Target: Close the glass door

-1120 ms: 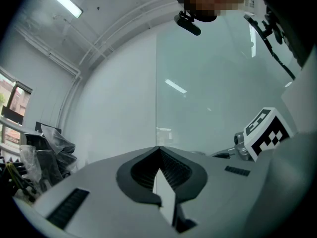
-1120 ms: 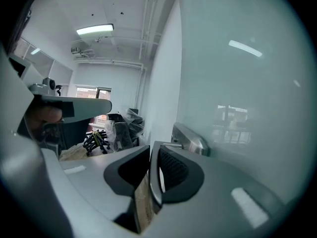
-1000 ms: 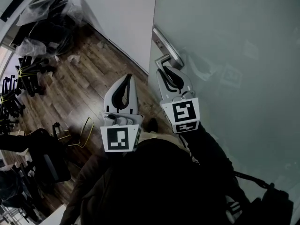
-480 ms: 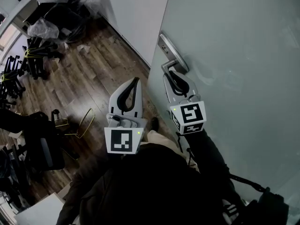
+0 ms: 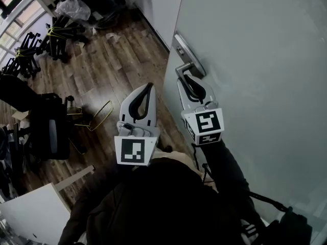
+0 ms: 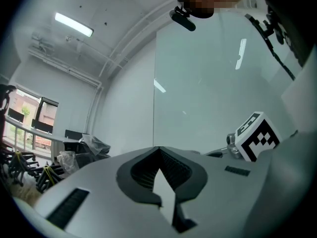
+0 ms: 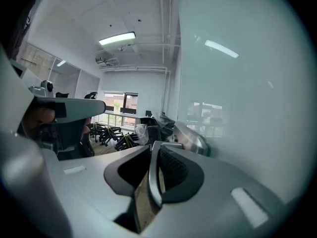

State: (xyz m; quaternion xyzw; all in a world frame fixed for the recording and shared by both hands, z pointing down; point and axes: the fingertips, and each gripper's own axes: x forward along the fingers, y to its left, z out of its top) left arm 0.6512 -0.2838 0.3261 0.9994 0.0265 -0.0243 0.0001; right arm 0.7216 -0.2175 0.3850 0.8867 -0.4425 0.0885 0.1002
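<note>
Currently, the tall frosted pale grey-green glass door (image 5: 255, 86) fills the head view from 12 to 5 o'clock. Its free edge runs down the middle beside a white wall (image 5: 163, 9). The silver metal lever handle (image 5: 182, 68) sits on that edge, just above centre, and juts out from a long metal backplate (image 5: 180, 46).

The right gripper (image 5: 186, 78) reaches toward 12 o'clock with its jaws closed around the lever. In the right gripper view, the handle (image 7: 153, 182) runs as a thin silver bar between the dark pads of the right gripper (image 7: 152, 150), and the backplate (image 7: 193, 139) lies just beyond at 1 o'clock.

The left gripper (image 5: 148, 86) hangs just beside the right one, at its 9 o'clock, over the brown wood-plank floor (image 5: 102, 70) and clear of the door. In its own view, the left gripper (image 6: 159, 151) has its jaw tips pressed together with nothing between them.

Black office chairs (image 5: 30, 60) cluster at 10 o'clock.
</note>
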